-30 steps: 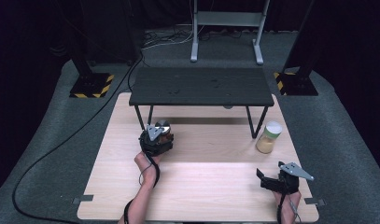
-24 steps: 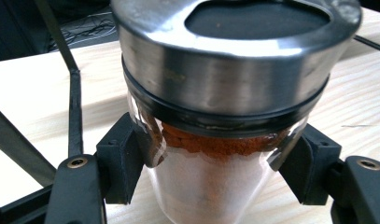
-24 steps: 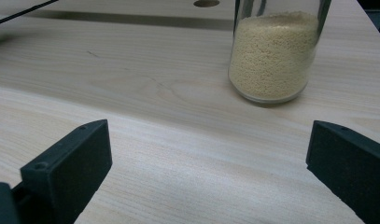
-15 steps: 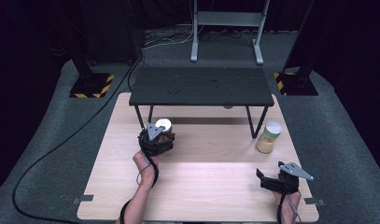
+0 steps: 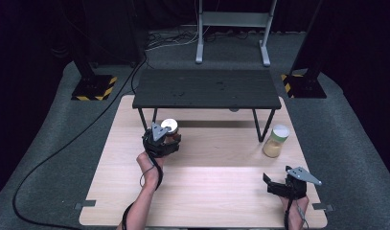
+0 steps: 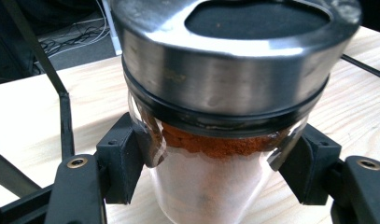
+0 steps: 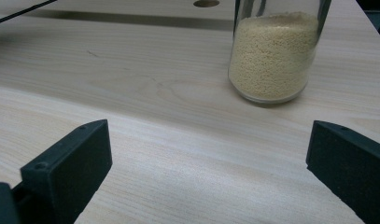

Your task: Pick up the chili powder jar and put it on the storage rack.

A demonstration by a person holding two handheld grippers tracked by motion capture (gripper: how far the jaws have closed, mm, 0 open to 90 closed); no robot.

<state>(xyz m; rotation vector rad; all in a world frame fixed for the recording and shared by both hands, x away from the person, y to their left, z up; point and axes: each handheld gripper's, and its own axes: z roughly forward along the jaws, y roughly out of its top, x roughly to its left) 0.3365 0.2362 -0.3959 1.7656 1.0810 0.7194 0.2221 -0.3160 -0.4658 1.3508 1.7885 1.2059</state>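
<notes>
While two jars stand on the worktop (image 5: 207, 182), the left hand-held gripper (image 5: 165, 139) clasps the red-spice jar (image 6: 215, 140) near the black shelf (image 5: 207, 88); the right hand-held gripper (image 5: 284, 184) gapes wide, its view showing yellow grains in the other jar (image 7: 274, 56).

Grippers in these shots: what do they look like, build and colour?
Both alike: the left gripper and right gripper have matte black bodies, blocky black fingers with screw holes, a grey three-cornered plate on top, and a thin black cable trailing along each bare, sleeveless forearm.
</notes>
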